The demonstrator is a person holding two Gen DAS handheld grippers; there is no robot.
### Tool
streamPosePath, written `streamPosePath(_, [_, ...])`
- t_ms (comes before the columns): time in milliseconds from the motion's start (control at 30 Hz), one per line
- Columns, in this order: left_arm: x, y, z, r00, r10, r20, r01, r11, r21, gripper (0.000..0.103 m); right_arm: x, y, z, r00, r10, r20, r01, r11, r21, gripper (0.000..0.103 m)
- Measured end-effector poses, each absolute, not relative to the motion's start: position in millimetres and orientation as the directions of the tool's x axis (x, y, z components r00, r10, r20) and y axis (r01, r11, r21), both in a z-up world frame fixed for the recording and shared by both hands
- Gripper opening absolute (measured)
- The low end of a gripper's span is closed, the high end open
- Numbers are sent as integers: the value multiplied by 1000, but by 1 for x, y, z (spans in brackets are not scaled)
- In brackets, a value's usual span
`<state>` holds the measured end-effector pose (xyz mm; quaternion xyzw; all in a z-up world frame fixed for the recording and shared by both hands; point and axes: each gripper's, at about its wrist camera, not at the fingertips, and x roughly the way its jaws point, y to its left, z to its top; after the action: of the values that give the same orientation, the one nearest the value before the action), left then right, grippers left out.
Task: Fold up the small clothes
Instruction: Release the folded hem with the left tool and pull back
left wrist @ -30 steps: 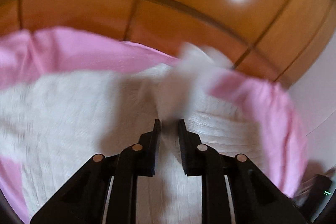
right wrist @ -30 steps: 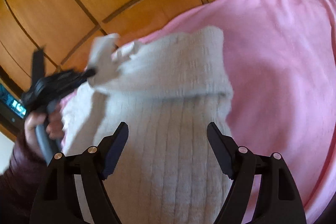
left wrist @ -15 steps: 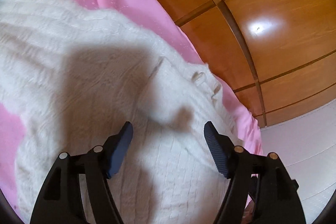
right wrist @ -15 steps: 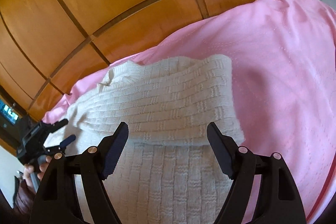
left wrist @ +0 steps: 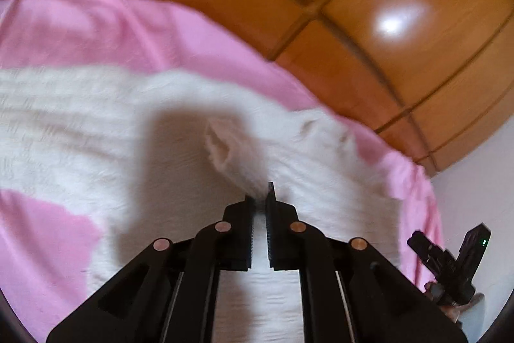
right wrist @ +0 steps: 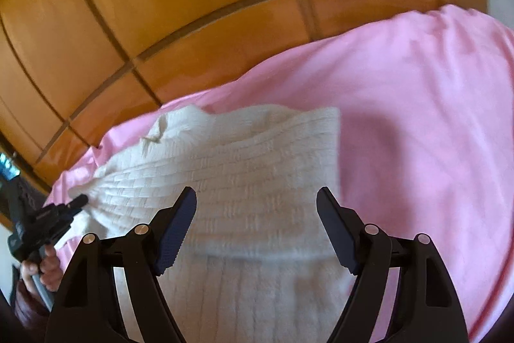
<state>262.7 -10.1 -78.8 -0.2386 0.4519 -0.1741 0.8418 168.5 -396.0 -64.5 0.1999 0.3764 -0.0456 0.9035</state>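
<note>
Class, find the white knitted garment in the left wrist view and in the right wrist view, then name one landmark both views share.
Left wrist view: the white knitted garment fills the middle and left, a bunched part of it pinched by the left gripper.
Right wrist view: it lies at centre and bottom, beneath the open right gripper.
Shared landmark: the pink sheet beneath it.

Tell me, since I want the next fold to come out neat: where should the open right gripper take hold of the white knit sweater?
Probably the free right-hand corner of the folded-over band on the white knit sweater, approached from the pink sheet side. That edge lies clear and reachable between the open right gripper, while the left gripper already pinches the opposite end.
</note>
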Motion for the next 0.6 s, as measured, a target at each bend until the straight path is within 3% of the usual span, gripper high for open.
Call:
streamPosePath(100, [266, -7, -97, 522, -439, -732, 39, 869, -493, 6, 199, -389, -98, 640, 48, -767, 262, 925, 276, 76])
streamPosePath(167, [267, -7, -107, 508, -431, -746, 39, 877, -479, 11, 203, -373, -110, 656, -41, -754, 260, 950, 175, 83])
streamPosePath(233, [265, -4, -108, 513, -445, -735, 44, 868, -494, 23, 203, -361, -113, 675, -113, -729, 259, 962, 91, 84])
streamPosePath(333, [259, 3, -101, 532, -433, -728, 22, 866, -499, 42, 202, -362, -114, 678, -116, -726, 265, 960, 93, 86])
streamPosePath(400, [250, 16, -96, 541, -425, -726, 4, 864, -503, 48, 202, -361, -113, 674, -127, -728, 268, 960, 81, 87])
streamPosePath(600, [208, 86, -87, 590, -392, -706, -92, 836, -541, 51, 191, -347, -87, 689, -155, -707, 294, 953, 77, 88])
